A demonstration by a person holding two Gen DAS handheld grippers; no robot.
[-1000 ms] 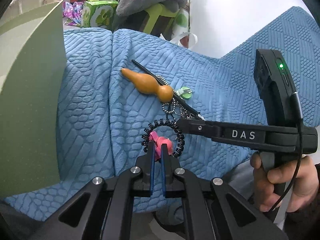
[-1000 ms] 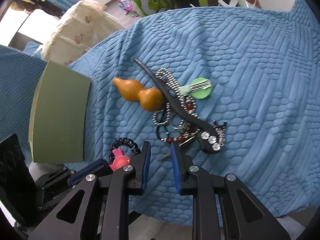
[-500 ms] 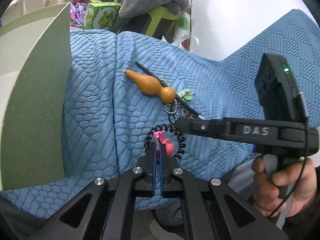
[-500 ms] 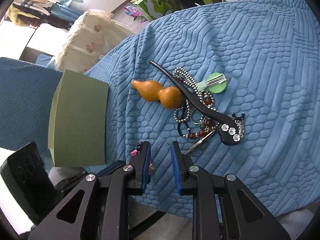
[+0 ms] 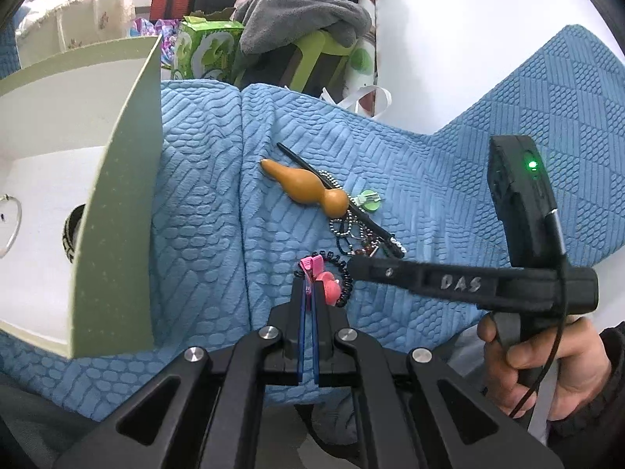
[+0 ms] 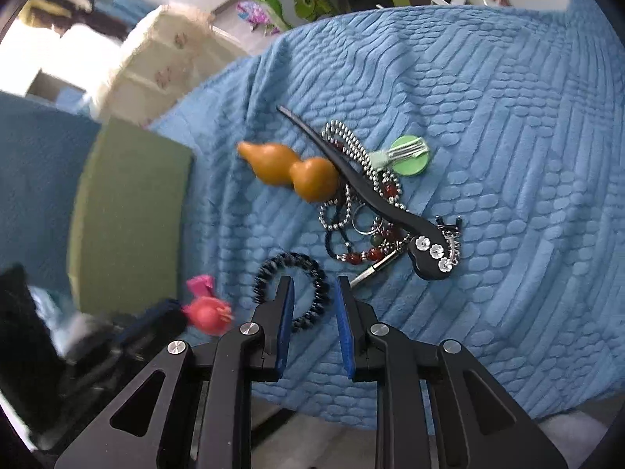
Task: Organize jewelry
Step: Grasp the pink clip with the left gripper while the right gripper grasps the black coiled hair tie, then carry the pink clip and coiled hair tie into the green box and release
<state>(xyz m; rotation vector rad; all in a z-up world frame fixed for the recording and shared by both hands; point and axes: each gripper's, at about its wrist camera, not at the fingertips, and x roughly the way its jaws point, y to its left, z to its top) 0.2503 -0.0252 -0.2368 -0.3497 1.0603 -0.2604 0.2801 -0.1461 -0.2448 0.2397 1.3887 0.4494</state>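
Beside the green box (image 5: 117, 234) wall, left claw (image 5: 308, 285) pinches the pink clip (image 5: 312, 264); right claw (image 6: 312, 293) spread over bare blanket (image 6: 508, 156).

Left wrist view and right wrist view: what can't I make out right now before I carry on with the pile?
- Box interior, left wrist view: its green wall and the picture edge hide most of it; only part of a ring and a dark band show.
- Pink clip, right wrist view: blurred, so the left gripper's hold is unclear there.
- Bead tangle: strands overlap under the black hairpin; cannot separate them.
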